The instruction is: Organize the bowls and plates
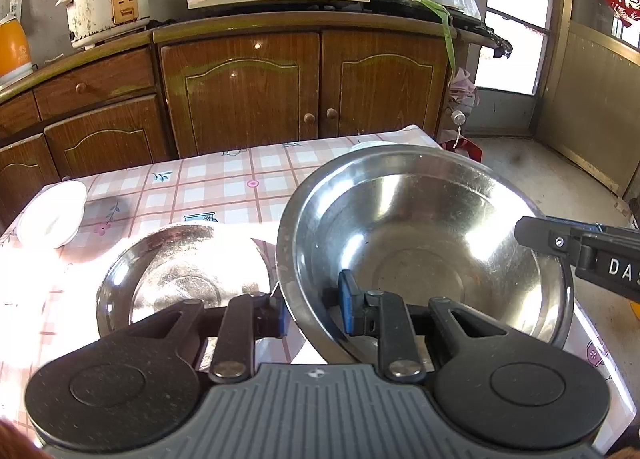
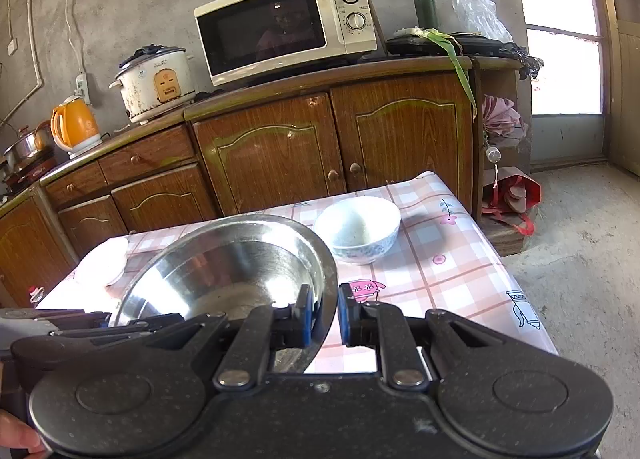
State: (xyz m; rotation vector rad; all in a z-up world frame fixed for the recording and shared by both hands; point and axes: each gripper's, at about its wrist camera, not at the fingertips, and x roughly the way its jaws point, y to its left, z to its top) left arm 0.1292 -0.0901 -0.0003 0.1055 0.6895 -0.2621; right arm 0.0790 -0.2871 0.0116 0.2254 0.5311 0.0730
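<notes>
Left tongs (image 1: 312, 309): I see them pinching the near rim of the big steel bowl (image 1: 420, 243).
Right tongs (image 2: 324, 317): I see them nipping its opposite rim.
Bowl: tilted above the bench (image 2: 460, 279), beside the steel plate (image 1: 184, 271).

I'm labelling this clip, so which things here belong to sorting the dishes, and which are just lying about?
Job:
large steel bowl, gripped at its rim by both grippers
steel plate
white ceramic bowl
small white dish

Lying about:
microwave
rice cooker
orange kettle
green flask

Checked tablecloth table (image 2: 460, 283) (pink) carries white bowl (image 2: 358, 229), white plate (image 1: 52, 215), steel plate (image 1: 180, 271).
</notes>
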